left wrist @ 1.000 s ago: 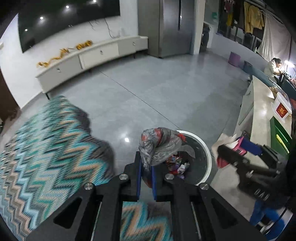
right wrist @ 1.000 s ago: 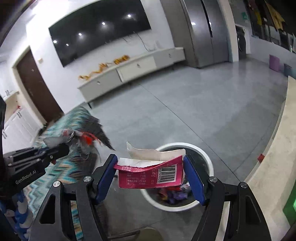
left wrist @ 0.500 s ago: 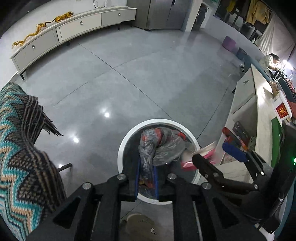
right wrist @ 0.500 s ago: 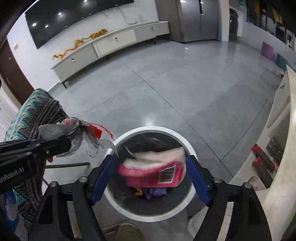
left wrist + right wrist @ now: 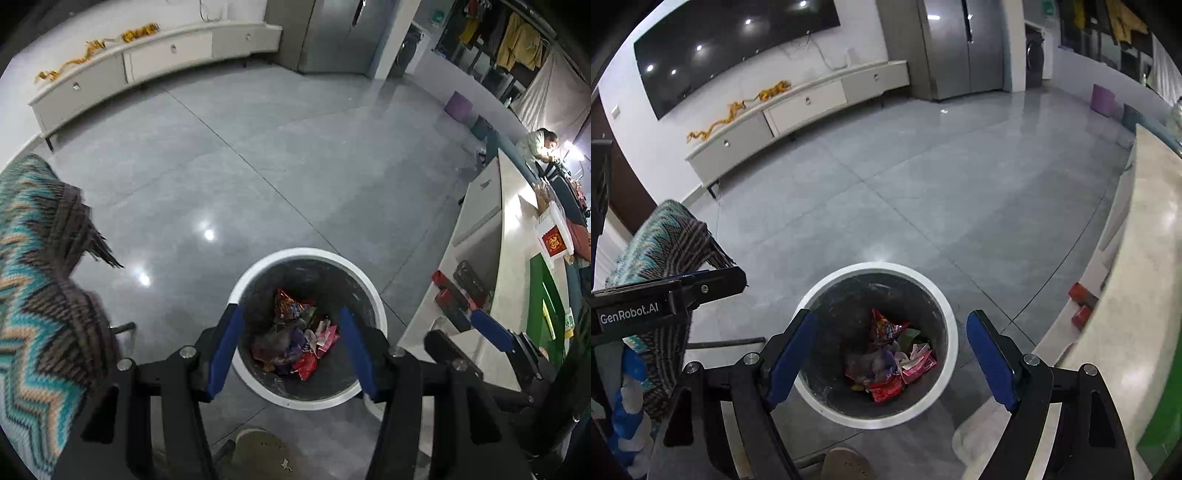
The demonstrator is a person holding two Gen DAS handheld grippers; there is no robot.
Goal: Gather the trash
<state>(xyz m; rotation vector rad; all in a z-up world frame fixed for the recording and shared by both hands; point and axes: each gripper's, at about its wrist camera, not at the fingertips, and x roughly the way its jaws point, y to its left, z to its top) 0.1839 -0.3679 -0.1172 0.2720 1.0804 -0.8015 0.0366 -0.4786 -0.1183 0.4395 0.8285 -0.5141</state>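
Both wide open and holding nothing: left gripper (image 5: 291,347) and right gripper (image 5: 892,360), poised above the white-rimmed bin (image 5: 877,267). Below, wrappers (image 5: 890,363) lying at its bottom. Drop step apparently finished; next, probably turning away toward more trash beyond on the grey floor (image 5: 923,192).

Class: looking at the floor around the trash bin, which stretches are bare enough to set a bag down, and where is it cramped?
Bare: grey floor between the trash bin, the TV cabinet and the counter. Cramped: between bin and blanket-draped chair, where a rod lies, and inside the bin, among wrappers.
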